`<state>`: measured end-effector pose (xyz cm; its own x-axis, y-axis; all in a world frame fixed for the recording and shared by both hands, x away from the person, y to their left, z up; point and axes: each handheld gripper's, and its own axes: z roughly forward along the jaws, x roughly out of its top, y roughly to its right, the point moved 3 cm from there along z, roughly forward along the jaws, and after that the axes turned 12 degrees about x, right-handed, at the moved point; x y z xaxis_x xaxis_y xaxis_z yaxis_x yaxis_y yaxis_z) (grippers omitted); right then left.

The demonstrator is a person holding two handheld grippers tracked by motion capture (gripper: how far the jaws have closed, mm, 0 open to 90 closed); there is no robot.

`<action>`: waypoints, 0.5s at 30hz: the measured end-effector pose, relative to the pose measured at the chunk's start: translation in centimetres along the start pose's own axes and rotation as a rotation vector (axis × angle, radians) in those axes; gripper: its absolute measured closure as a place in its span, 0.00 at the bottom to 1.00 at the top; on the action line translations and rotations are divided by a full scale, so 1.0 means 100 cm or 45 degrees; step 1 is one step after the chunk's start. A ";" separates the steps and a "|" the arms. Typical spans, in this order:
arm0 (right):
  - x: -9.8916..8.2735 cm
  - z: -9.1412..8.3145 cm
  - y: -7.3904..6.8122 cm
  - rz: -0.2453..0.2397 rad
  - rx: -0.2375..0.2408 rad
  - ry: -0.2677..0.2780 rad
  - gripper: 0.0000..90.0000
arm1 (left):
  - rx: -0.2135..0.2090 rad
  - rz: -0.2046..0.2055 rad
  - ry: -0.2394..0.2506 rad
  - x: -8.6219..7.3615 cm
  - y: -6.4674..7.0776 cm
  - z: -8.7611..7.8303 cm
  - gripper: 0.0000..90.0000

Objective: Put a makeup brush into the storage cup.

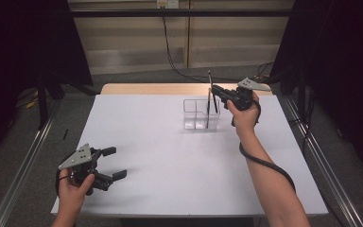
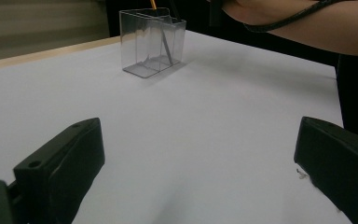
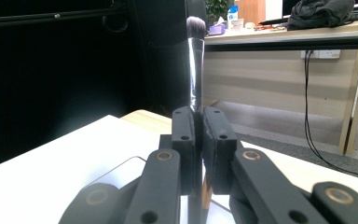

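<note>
Right tongs [image 1: 212,90] pinch the slim, light, slippery silver-ferruled makeup brush [image 3: 196,70] mid-handle above the clear plastic organiser [image 1: 196,113]; left tongs [image 1: 116,163] gape wide.

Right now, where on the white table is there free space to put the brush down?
The widest bare patch is the middle of the white table, between the left gripper and the clear box. The far-left corner is bare too. It is crowded at the box, where the right gripper holds the brush upright.
</note>
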<state>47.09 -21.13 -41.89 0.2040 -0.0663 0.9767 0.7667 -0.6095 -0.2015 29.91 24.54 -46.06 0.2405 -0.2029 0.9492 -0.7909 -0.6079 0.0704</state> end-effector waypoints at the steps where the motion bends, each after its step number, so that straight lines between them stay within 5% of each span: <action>1: 0.000 0.000 0.000 0.000 -0.002 0.000 0.94 | -0.002 -0.002 0.002 0.000 0.000 0.000 0.02; 15: -0.010 -0.002 -0.001 -0.001 -0.002 -0.027 0.94 | -0.001 0.003 0.000 0.000 0.000 0.000 0.02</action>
<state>46.68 -21.19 -42.88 0.2165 -0.0488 0.9751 0.7659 -0.6108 -0.2006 29.90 24.55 -46.05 0.2386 -0.2046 0.9493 -0.7921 -0.6066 0.0683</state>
